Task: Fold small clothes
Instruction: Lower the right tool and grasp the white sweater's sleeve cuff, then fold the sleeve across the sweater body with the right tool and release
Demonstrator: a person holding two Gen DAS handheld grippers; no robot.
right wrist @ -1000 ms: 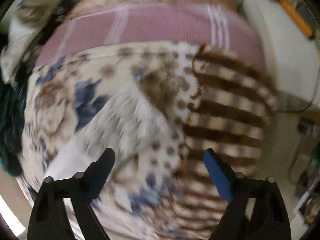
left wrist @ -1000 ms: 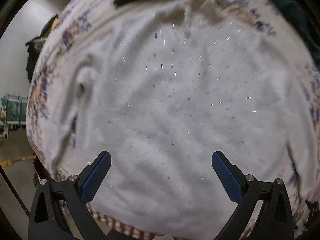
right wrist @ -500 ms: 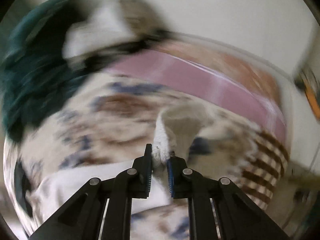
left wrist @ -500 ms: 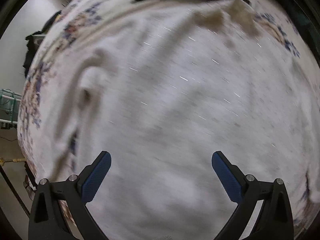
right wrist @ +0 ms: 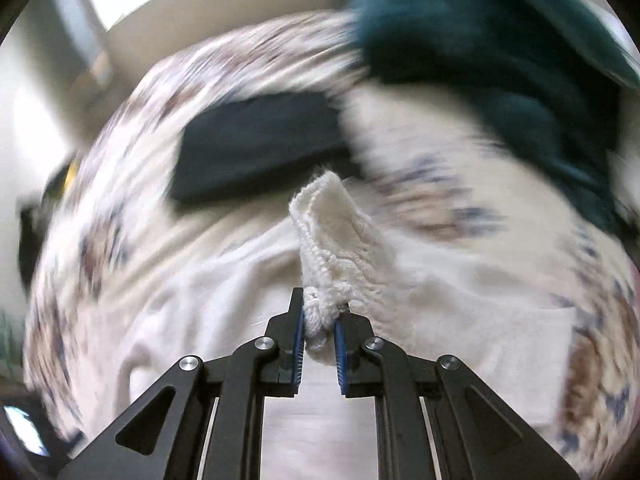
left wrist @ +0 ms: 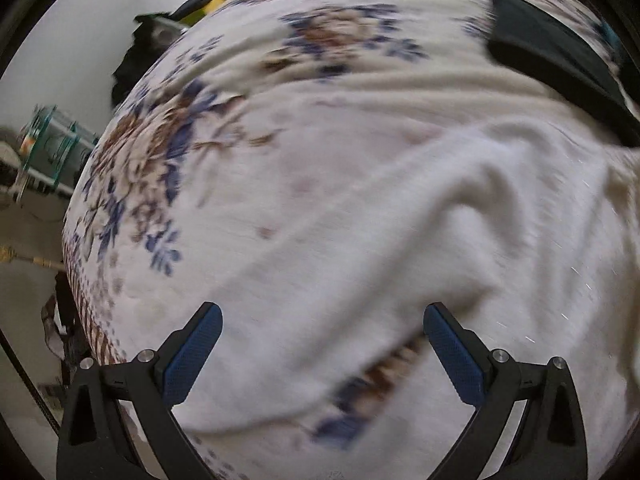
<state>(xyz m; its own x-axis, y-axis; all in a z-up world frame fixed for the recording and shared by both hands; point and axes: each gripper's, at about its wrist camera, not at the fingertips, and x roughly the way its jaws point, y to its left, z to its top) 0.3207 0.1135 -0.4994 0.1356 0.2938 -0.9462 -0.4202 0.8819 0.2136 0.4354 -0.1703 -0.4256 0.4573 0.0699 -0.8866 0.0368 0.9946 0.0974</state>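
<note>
So from the left wrist view we're looking steeply down on the white fuzzy garment (left wrist: 460,248), which lies spread over the floral bedspread (left wrist: 168,152) with a fat ridge bunched up through its middle. Our left gripper (left wrist: 322,354) hangs over the garment's near edge with its jaws spread wide and nothing between the blue pads, so that hand isn't holding anything. A dark folded piece (left wrist: 560,64) sits further back on the bedspread, top right, and the picture is smeared, so we can't say much about the garment's outline. Over on the right wrist view things are clearer: our right gripper (right wrist: 320,332) has just clamped down on a knitted corner of the white fuzzy garment (right wrist: 340,248), and we can see the thick ribbed edge pinched between the pads and sticking up past the fingertips. Beyond it lie the dark folded piece (right wrist: 256,148) and a teal garment (right wrist: 500,60) heaped at the top right, all on the same floral bedspread (right wrist: 120,208). Our read is that we're right at the start of a fold: one corner is grabbed and the other hand is still free. Next we probably need the left gripper to close on a matching corner or edge, so both hands can lift and carry that side over evenly without dragging the bunched middle along.
</note>
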